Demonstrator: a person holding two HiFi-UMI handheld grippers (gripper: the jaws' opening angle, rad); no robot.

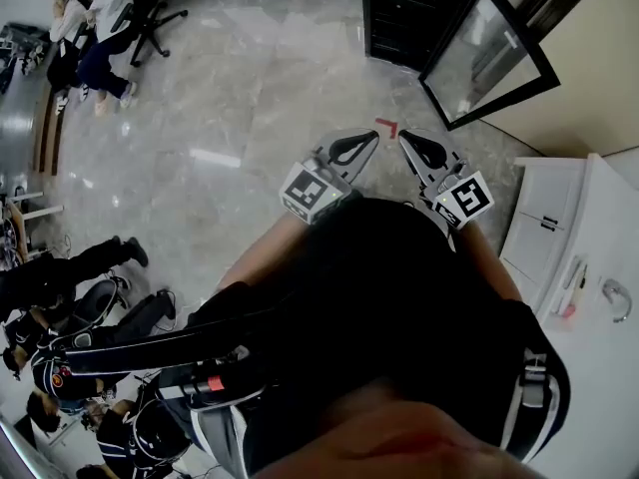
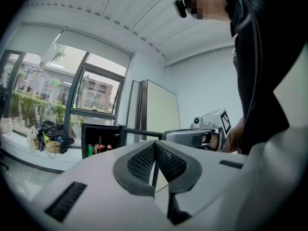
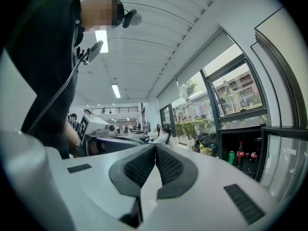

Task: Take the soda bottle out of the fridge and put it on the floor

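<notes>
Soda bottle (image 2: 100, 144): upright on a shelf inside the fridge (image 1: 367, 8), towards the shelf's front edge. It has a dark body and a red label. It stands just beside a green can (image 2: 89, 150), with a few more small red-labelled items on its other side; those are too small to identify.

The fridge is a black cabinet standing on the floor (image 1: 250, 98) at the far end of the room. Its glass door (image 1: 489, 53) is swung wide open to your right.

Left tongs (image 1: 371, 138): pressed together at the tips, nothing between the ribbed pads. You hold them in the air in front of your chest, pointing towards the fridge and well apart from it.

Right tongs (image 1: 404, 140): pressed together as well, pads empty. They sit just beside the left tongs at the same height, and the two tips angle towards each other.

Red corner mark (image 1: 387, 126): on the pale marble floor, seen between the two tips.

White cabinet (image 1: 559, 218): at your right side, near the open door.

Seated person (image 1: 100, 28): on an office chair at the far left of the floor. More people sit low at your left.
</notes>
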